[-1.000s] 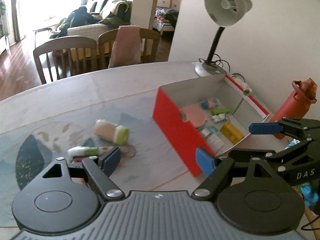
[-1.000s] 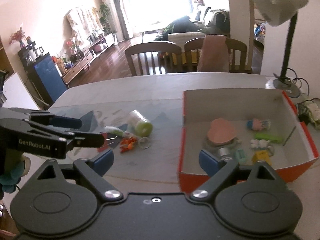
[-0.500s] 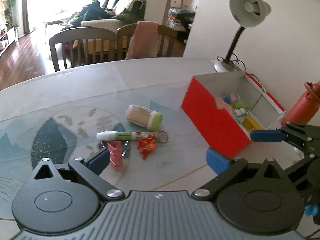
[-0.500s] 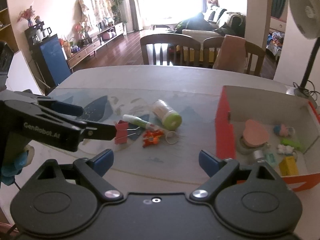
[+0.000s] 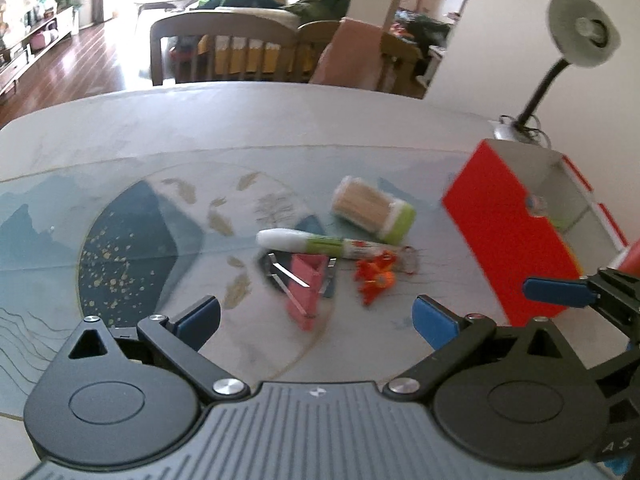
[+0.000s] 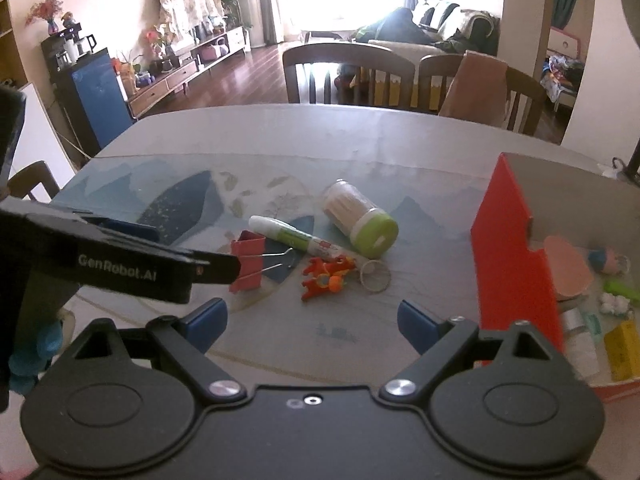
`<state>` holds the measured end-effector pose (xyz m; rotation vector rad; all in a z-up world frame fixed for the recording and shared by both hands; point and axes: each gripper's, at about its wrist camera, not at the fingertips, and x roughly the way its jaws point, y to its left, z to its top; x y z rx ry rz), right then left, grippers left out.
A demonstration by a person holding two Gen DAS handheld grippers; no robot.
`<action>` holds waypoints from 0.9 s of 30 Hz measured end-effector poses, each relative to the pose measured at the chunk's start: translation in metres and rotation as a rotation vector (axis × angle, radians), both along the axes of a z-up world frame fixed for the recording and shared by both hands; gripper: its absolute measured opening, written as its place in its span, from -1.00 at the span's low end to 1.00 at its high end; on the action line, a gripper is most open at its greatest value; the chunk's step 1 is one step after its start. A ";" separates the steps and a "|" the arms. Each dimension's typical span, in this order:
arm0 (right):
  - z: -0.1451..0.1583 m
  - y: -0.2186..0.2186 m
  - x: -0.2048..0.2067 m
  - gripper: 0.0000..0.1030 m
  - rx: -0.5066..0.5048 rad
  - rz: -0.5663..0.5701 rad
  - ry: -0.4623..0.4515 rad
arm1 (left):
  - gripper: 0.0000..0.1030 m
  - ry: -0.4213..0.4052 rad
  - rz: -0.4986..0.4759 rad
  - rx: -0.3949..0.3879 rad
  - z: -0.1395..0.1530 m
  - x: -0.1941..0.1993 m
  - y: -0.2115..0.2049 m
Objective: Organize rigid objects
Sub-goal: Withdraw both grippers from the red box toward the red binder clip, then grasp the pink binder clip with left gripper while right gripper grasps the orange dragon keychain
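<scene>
Left wrist view: left gripper (image 5: 316, 314) is pitched down at the tabletop (image 5: 200, 128), fingers (image 5: 198, 316) spread wide, nothing between them. Loose items are seen just ahead: pink binder clip (image 5: 306, 280) nearest, white-and-green glue pen (image 5: 320, 243) behind it, orange toy (image 5: 376, 276) and a wire ring (image 5: 410, 258) to the right, toothpick jar (image 5: 372, 210) lying on its side further back. Pen label is too blurred to be read. Red box (image 5: 508, 236) is set at right, its open top facing away. Right gripper's blue finger (image 5: 556, 292) is seen in front of the box's near corner. Desk lamp (image 5: 576, 44) stands behind the box; chairs (image 5: 224, 52) stand past the far table edge.

Right wrist view: right gripper (image 6: 312, 318) is also pitched down, fingers (image 6: 416, 324) apart and empty. The left gripper's arm, marked "GenRobot.AI", crosses in from the left and partly blocks the binder clip (image 6: 248, 260). Glue pen (image 6: 292, 238), orange toy (image 6: 326, 276), ring (image 6: 375, 276) and jar (image 6: 360, 218) lie clustered mid-tabletop, clear of both grippers. Box (image 6: 512, 264) at right already holds a pink round item (image 6: 566, 270), a yellow packet (image 6: 624, 350) and other small pieces.
</scene>
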<state>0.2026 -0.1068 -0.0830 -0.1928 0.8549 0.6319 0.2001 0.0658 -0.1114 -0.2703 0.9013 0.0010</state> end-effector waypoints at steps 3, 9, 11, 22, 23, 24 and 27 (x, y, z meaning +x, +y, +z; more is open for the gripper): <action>-0.011 0.007 0.011 0.78 -0.010 -0.013 0.009 | 0.99 -0.003 0.004 0.010 -0.012 0.006 0.004; -0.032 0.017 0.031 0.72 -0.048 -0.003 0.001 | 0.99 -0.014 0.007 0.008 -0.028 0.018 0.009; -0.037 0.019 0.036 0.68 -0.054 0.013 0.000 | 0.99 -0.009 0.003 0.006 -0.034 0.024 0.011; -0.064 0.033 0.058 0.47 -0.099 0.049 -0.003 | 0.98 -0.006 -0.013 -0.016 -0.054 0.048 0.014; -0.066 0.034 0.060 0.43 -0.099 0.049 0.006 | 0.98 -0.006 -0.018 -0.017 -0.055 0.049 0.014; -0.068 0.035 0.061 0.41 -0.100 0.047 0.011 | 0.98 -0.007 -0.021 -0.018 -0.057 0.050 0.013; -0.070 0.036 0.064 0.37 -0.085 0.033 0.023 | 0.97 -0.011 -0.026 -0.022 -0.060 0.053 0.011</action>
